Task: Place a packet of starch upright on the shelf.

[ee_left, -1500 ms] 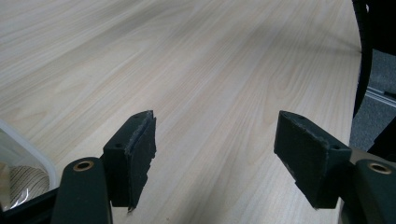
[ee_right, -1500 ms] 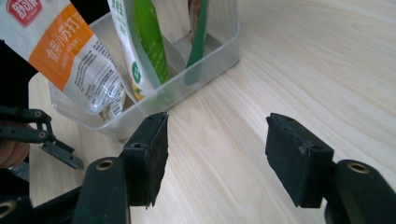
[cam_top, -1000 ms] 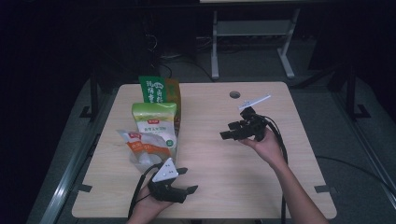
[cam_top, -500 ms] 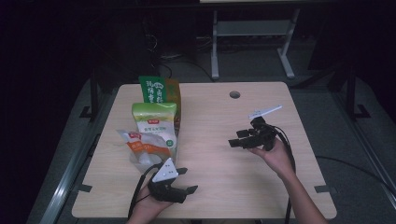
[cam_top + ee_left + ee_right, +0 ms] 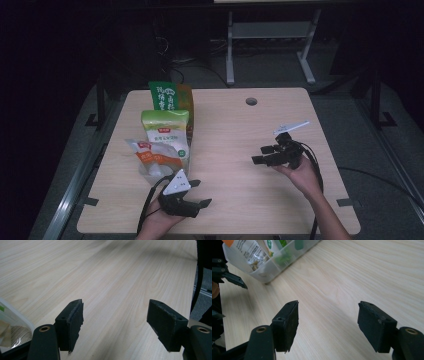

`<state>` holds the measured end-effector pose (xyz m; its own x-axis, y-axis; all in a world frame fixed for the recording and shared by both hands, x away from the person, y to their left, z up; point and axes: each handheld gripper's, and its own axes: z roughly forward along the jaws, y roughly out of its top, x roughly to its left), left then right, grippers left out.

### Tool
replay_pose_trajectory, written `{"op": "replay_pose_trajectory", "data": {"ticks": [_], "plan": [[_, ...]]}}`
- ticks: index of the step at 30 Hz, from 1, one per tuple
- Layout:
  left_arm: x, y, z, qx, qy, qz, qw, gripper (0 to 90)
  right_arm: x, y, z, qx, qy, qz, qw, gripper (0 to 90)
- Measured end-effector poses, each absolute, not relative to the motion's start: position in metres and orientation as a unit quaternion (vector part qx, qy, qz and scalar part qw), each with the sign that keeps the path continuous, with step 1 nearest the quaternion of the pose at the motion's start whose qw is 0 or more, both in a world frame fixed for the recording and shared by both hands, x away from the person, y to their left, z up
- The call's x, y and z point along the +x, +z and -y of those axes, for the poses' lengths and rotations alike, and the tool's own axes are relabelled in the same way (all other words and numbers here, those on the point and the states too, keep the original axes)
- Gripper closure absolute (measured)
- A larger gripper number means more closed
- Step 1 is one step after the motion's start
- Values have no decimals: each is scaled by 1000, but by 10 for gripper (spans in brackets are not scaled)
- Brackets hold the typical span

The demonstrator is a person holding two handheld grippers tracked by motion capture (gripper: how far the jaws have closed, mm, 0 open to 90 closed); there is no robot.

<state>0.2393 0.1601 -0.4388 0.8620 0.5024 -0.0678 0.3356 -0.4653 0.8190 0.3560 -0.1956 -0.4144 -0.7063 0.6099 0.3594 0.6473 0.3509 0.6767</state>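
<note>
Your bin (image 5: 186, 131) of snack bags runs along the table's (image 5: 235, 200) left side, its long axis going from your edge toward the far edge: a white-and-orange bag (image 5: 156, 159) nearest you, a pale green one (image 5: 166, 129) behind it, a dark green one (image 5: 168, 96) at the far end. Your left gripper (image 5: 199, 192) is much the nearer hand; it rests low on the table just on your side of the bin's near end, jaws pointing right, across the table and away from the bags, wide apart with nothing but bare wood between them. In the left gripper view the bin's clear corner (image 5: 10, 322) sits just off its left jaw. Your right gripper (image 5: 260, 154) is well to the right of the bin, held above the table with the jaws aimed left at the bags; they have just been opening further and hold nothing. My read: reaching the white-and-orange bag means turning the left wrist toward the bin.
</note>
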Motion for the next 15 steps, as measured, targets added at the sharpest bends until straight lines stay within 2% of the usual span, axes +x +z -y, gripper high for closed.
{"op": "replay_pose_trajectory", "data": {"ticks": [15], "plan": [[241, -440, -162, 852, 95, -251, 450, 291, 335, -429, 211, -391, -419, 819, 24, 319]]}}
